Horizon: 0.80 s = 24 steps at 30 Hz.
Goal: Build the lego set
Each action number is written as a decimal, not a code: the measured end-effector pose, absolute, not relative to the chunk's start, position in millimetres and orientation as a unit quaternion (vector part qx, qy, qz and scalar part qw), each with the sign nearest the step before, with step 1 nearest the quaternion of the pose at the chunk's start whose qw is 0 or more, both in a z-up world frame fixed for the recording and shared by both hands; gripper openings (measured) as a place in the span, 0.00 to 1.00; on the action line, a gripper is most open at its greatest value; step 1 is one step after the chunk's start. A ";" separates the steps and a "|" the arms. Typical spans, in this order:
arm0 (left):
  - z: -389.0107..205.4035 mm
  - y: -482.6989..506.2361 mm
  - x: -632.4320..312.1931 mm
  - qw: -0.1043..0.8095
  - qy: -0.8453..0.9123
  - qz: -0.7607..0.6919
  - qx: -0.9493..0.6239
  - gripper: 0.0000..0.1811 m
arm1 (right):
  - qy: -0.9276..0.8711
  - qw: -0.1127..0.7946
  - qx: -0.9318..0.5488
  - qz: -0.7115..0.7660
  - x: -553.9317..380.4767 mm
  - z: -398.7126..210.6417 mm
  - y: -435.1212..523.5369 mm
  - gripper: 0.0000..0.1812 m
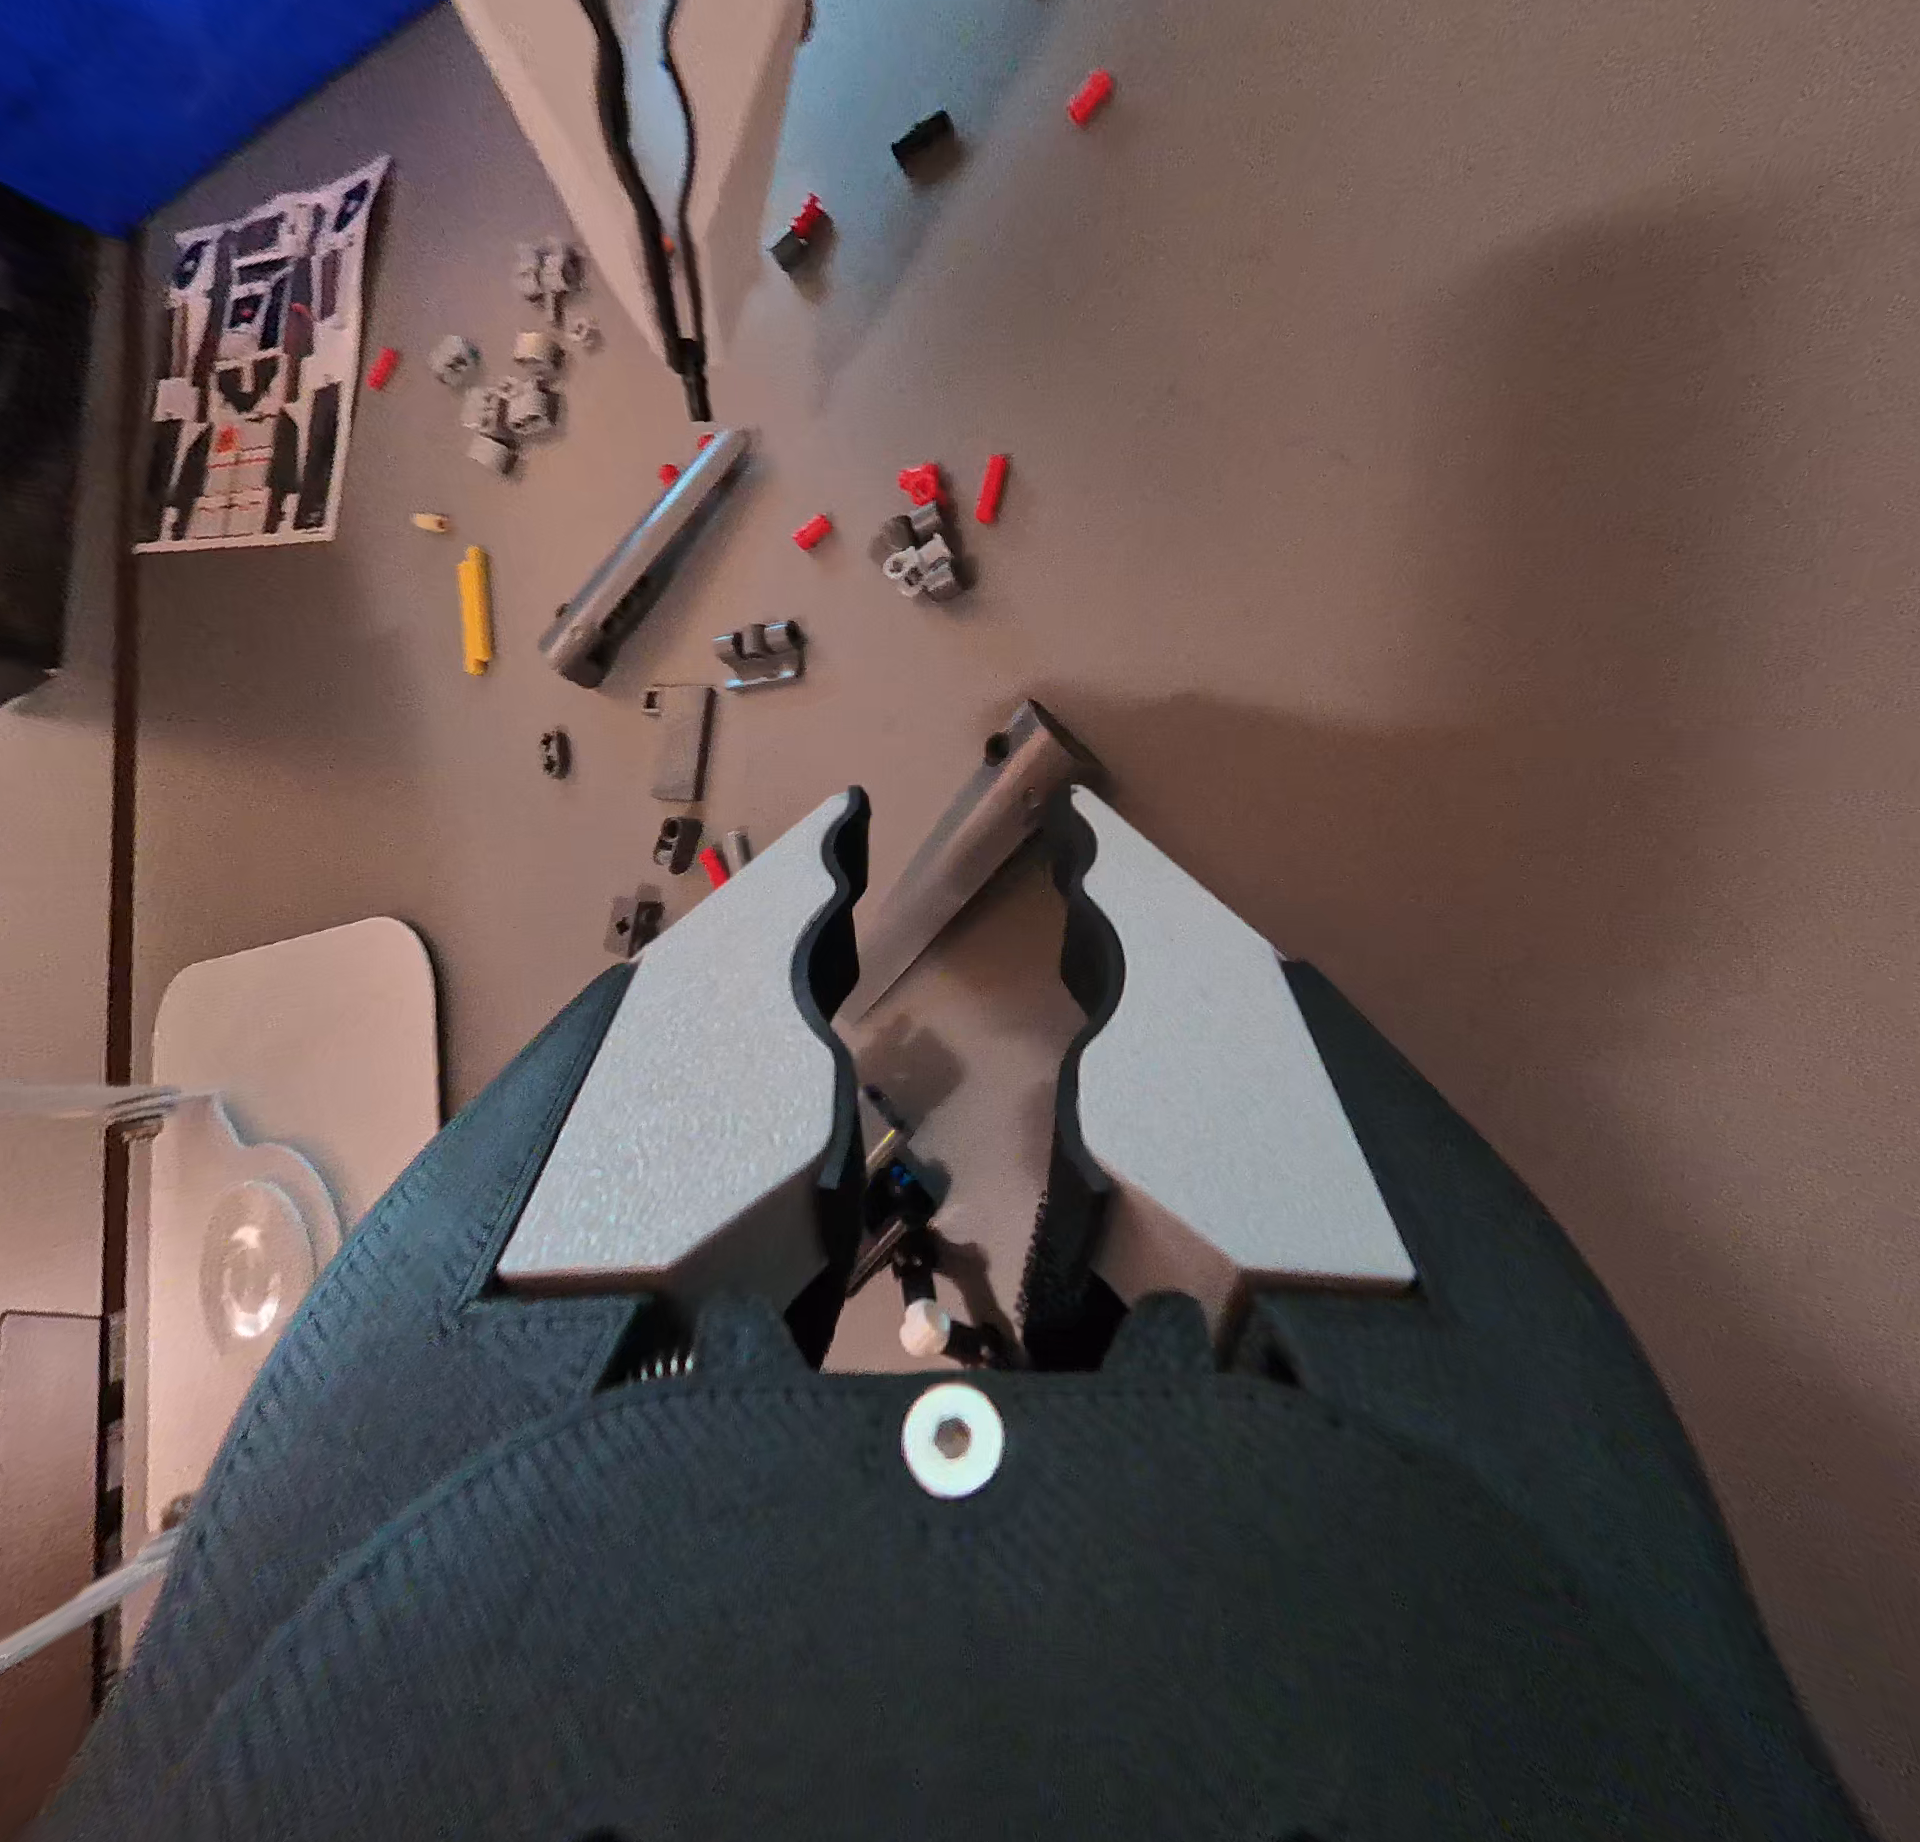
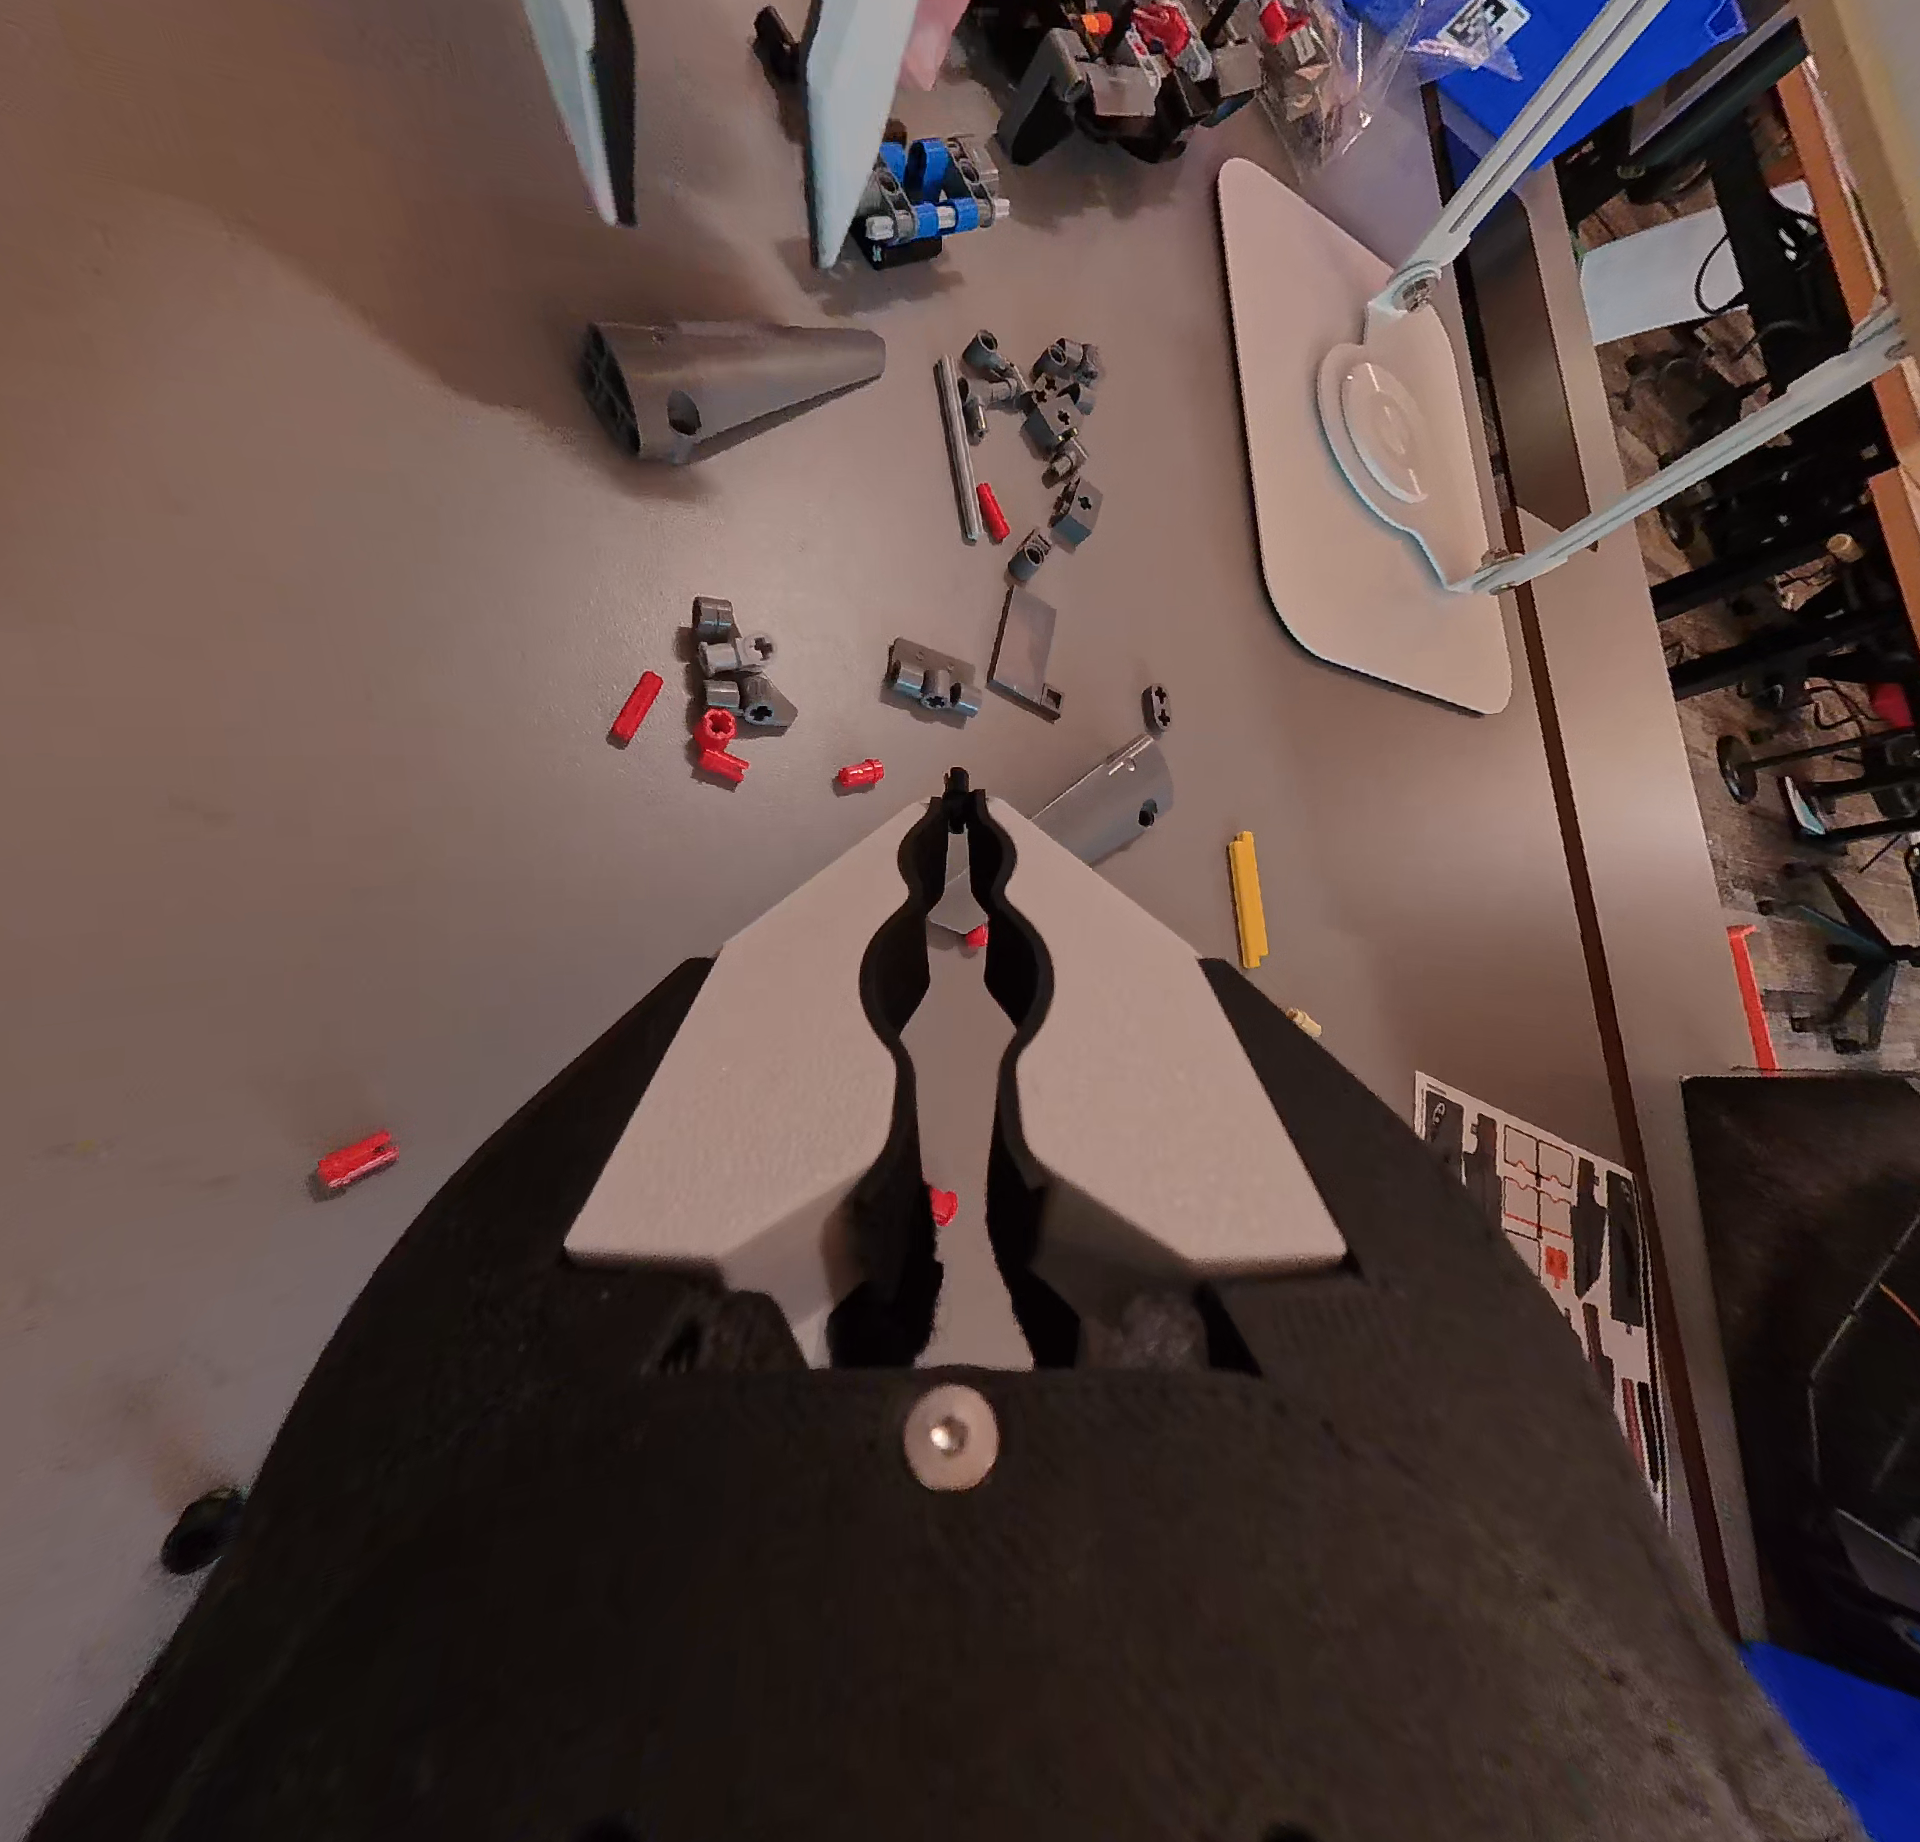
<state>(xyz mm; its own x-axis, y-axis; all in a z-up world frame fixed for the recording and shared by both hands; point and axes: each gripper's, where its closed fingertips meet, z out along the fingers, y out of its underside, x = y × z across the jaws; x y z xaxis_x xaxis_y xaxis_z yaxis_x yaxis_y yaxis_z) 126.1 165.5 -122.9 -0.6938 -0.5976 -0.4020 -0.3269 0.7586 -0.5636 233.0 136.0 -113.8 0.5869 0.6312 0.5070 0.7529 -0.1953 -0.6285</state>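
Loose Lego Technic parts lie on a grey table. My left gripper (image 1: 966, 805) is open and hovers over a grey tapered panel (image 1: 966, 847), which lies on the table between its fingertips. The panel also shows in the right wrist view (image 2: 748, 390), just beyond the left gripper's fingers (image 2: 852, 130). My right gripper (image 2: 957, 805) is shut on a small black pin (image 2: 956, 782) that sticks out past its tips. It shows from the front in the left wrist view (image 1: 694, 379). A second long grey panel (image 1: 644, 556) (image 2: 1107, 800) lies beside its tips.
Red pins (image 2: 636, 706), grey connectors (image 2: 738, 675) (image 1: 920, 545) and a yellow axle (image 2: 1245, 899) are scattered about. A part-built model (image 2: 1122, 57) and a blue-black sub-assembly (image 2: 925, 203) sit at the far side. A sticker sheet (image 1: 260, 358), a white stand base (image 2: 1361, 442) and the table edge (image 2: 1600, 909) are to one side. My hands' fingertips stand some 12 centimetres from each other. My left tips are about 20 centimetres from the yellow axle (image 2: 1245, 899), my right tips only 12 centimetres. It turns up in the left wrist view (image 1: 477, 609) as well.
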 end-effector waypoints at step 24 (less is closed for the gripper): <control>-151.4 150.1 156.5 0.295 0.884 -0.199 -0.303 0.11 | -0.455 0.450 -0.766 -0.066 228.8 -112.1 134.7 0.01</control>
<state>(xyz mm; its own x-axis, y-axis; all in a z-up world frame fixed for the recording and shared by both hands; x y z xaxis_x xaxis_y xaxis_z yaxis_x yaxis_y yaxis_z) 156.5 150.1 -151.4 -0.6426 -0.6529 -0.4010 -0.4185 0.7375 -0.5301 228.8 134.7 -112.1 0.5780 0.6367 0.5104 0.7560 -0.1824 -0.6287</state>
